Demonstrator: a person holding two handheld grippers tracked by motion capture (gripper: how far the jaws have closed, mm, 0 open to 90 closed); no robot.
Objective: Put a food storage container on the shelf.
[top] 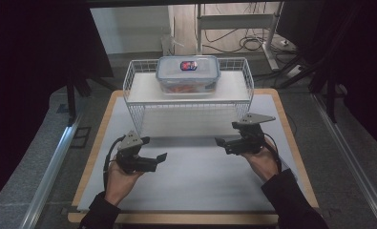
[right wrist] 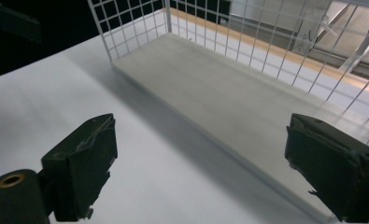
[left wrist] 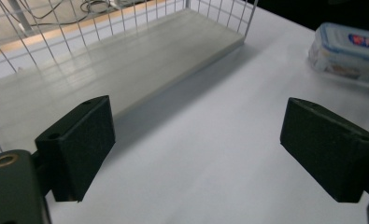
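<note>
- Left black two-jaw gripper: nearest the high camera, held in the person's left hand, in front of the white wire shelf rack and off its left end. Jaws stand wide apart, released, nothing between them; they point toward the middle of the table.
- White table top: bare surface between both grippers, in front of the rack.
- White wire shelf rack: stands at the far half of the table, with a pale board as its upper deck and a lower deck seen in both gripper views.
- Clear plastic lidded food box with blue clips: rests on the rack's upper deck, about mid-length, lid on, well apart from both grippers.
- Right black two-jaw gripper: in the right hand, in front of the rack's right end. Jaws wide apart, released, holding nothing.
</note>
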